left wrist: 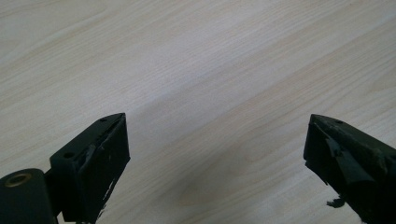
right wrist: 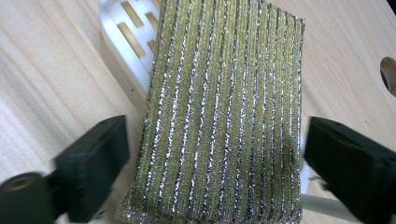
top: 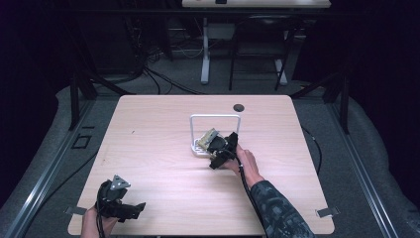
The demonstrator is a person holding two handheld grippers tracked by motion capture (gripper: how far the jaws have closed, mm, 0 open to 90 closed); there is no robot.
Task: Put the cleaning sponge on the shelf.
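Note:
A yellow-green sponge with silver glitter stripes (right wrist: 224, 116) leans on a small white slotted rack (right wrist: 126, 28) that has a tall wire hoop (top: 215, 117), near the table's middle. My right gripper (right wrist: 215, 140) is open, one jaw on each side of the sponge (top: 209, 135), close to its edges but not pressing them. In the high view the right gripper (top: 221, 145) sits right at the rack's base. At the table's near-left corner my left gripper (top: 132, 210) stands open over bare wood, nothing between its jaws (left wrist: 215, 135).
The light wood table (top: 163, 148) has a round cable hole (top: 238, 107) at its far side, also seen as the cable hole (right wrist: 390, 74) past the sponge. Dark floor, cables and another desk's legs (top: 204, 54) lie beyond the far edge.

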